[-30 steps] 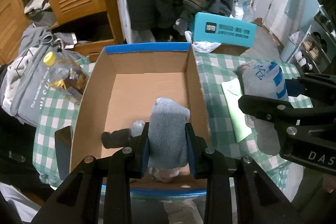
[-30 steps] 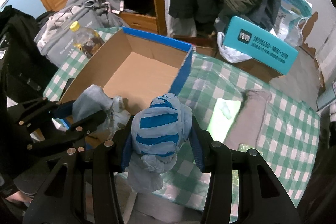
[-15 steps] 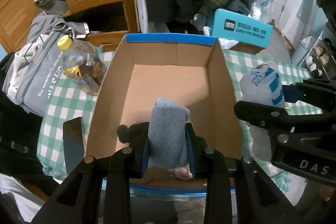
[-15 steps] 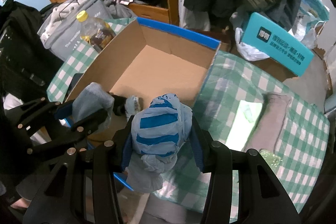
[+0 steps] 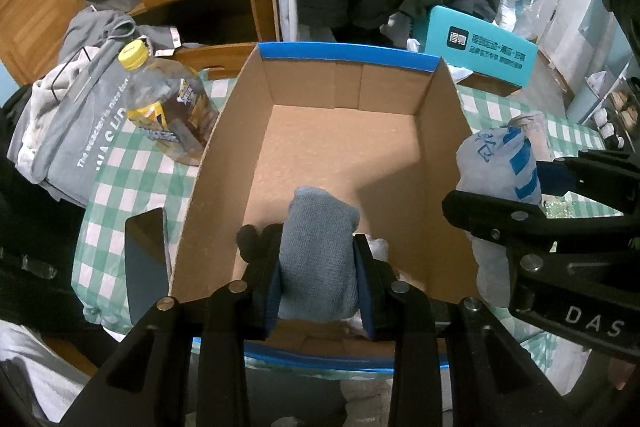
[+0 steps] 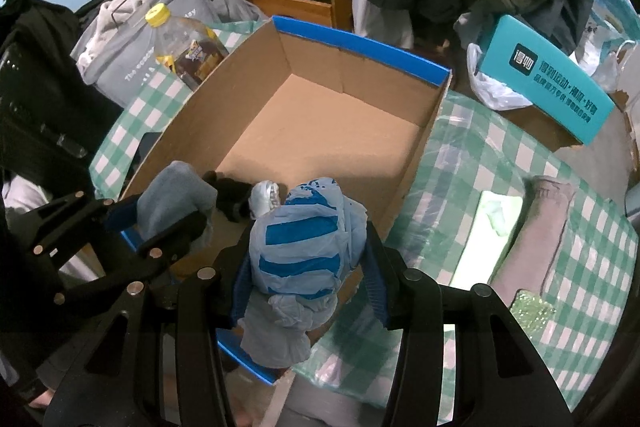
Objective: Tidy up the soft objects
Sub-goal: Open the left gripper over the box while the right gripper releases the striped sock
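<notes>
Jaws of the left gripper (image 5: 319, 269) are closed narrow on a grey-blue knitted roll (image 5: 318, 255), which stands upright between the blue pads above the near end of the cardboard box (image 5: 344, 135). Jaws of the right gripper (image 6: 306, 269) clamp a light blue bag with blue stripes (image 6: 306, 247), crumpled into a bundle, and it hangs over the near right corner of the same box. Inside the box, on the floor at the near end, lie a black soft object (image 6: 232, 193) and a small whitish bundle (image 6: 266, 195) just beside it; the far part of the box floor is bare brown cardboard. The box rests on a worktop with a green checked cloth (image 6: 472, 155). Left of the box stands a bottle with a yellow cap (image 5: 166, 107), touching the box wall or very near to it. Right of the box, on the cloth, lie a pale green folded sheet (image 6: 488, 231) and a greyish-pink rolled cloth (image 6: 532, 239) side by side. A teal carton (image 6: 548, 83) sits at the far right.
</notes>
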{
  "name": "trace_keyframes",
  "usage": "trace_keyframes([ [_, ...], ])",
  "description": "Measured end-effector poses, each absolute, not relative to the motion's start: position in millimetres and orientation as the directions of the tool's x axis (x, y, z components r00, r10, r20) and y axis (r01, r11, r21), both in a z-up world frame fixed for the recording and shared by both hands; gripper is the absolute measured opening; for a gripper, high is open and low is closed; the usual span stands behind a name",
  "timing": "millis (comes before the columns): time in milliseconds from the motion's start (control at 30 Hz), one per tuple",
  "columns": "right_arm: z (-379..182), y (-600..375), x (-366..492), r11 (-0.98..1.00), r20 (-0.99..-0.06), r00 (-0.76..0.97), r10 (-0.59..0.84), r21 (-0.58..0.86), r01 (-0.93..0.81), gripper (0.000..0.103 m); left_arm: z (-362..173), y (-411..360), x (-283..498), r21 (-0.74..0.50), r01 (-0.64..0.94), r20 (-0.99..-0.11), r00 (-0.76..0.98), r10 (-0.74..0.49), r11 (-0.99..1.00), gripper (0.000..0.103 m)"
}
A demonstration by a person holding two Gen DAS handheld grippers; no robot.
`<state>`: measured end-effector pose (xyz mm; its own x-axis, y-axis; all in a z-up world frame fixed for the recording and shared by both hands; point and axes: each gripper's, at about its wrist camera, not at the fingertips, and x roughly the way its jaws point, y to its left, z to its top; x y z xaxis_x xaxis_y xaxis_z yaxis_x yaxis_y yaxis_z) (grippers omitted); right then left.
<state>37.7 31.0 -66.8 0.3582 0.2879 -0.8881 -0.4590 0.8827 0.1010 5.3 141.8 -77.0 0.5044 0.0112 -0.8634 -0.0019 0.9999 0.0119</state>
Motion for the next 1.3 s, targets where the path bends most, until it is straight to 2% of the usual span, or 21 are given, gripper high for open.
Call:
trace_keyframes([
  [200, -67, 31, 39, 0.888, -0.890, 0.360, 0.280, 0.098, -0.449, 0.055, -79, 144, 6, 0.020, -0.013, -0.866, 0.499, 0.024, 1.000, 0.045],
  [267, -67, 29, 39, 0.892, -0.888, 0.366, 0.277, 0.097, -0.441, 0.060, -78, 144, 6, 0.023, -0.015, -0.866, 0.500, 0.028, 1.000, 0.056],
  [333, -66, 27, 40, 0.893, -0.887, 0.368, 0.278, 0.098, -0.439, 0.064, -78, 144, 6, 0.027, -0.018, -0.863, 0.504, 0.033, 0.999, 0.061],
  [433, -64, 25, 41, 0.897, -0.884, 0.377, 0.277, 0.097, -0.432, 0.069, -78, 143, 6, 0.030, -0.013, -0.863, 0.504, 0.032, 0.999, 0.061],
  [633, -61, 16, 40, 0.905, -0.881, 0.391, 0.268, 0.091, -0.416, 0.070, -76, 140, 6, 0.027, -0.006, -0.863, 0.504, 0.026, 1.000, 0.062],
  [733, -60, 11, 39, 0.909, -0.879, 0.396, 0.267, 0.092, -0.407, 0.070, -75, 136, 6, 0.024, 0.003, -0.861, 0.509, 0.019, 1.000, 0.066],
  [1300, -58, -35, 31, 0.934, -0.873, 0.417, 0.254, 0.109, -0.341, 0.070, -68, 102, 5, 0.027, 0.071, -0.853, 0.521, -0.014, 0.997, 0.066],
])
